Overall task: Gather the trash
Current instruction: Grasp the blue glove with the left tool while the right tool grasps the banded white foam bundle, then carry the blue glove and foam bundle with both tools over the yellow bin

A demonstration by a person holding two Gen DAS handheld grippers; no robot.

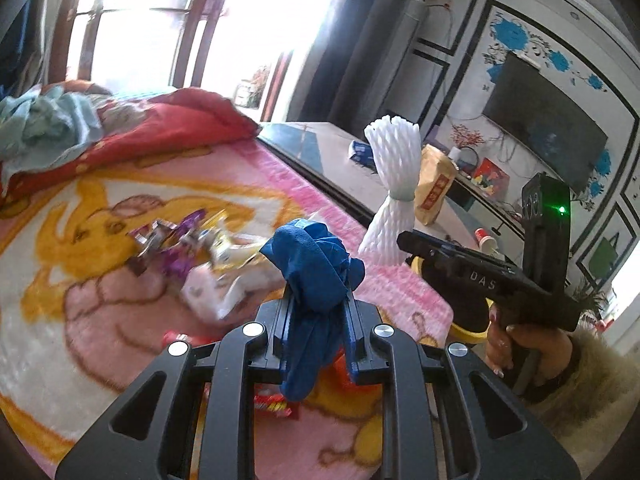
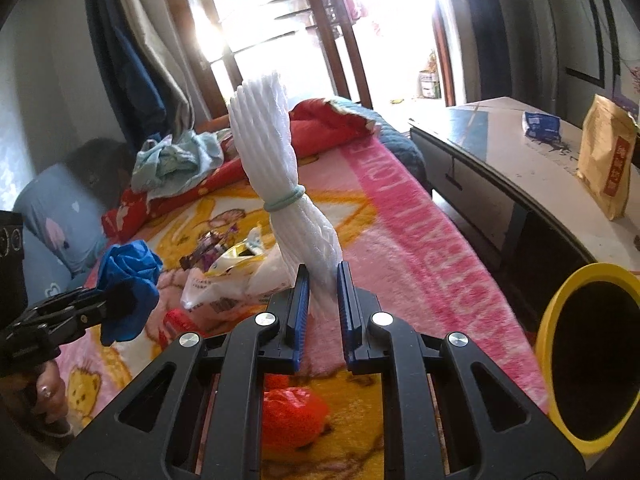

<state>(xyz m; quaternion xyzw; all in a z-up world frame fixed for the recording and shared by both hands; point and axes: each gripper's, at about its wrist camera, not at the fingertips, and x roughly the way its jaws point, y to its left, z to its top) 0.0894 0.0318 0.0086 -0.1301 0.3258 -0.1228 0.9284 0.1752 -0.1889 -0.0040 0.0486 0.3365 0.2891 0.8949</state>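
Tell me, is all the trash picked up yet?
Not yet. Nothing shows as binned: the yellow bin looks dark inside. In hand: the left tool grips a crumpled blue glove, and the right tool grips a white foam net bundle. Left on the blanket: shiny wrappers and an orange bag.

Our left tongs (image 1: 318,300) pinch a crumpled blue cloth (image 1: 316,264) above the pink cartoon blanket (image 1: 80,280) on the bed. Just beyond it lies a heap of wrappers (image 1: 200,256) — purple, yellow, white. To the right our right tongs (image 1: 404,240) hold up a white foam net bundle (image 1: 394,184), with the counter (image 1: 340,160) and a brown paper bag (image 1: 434,184) farther off.
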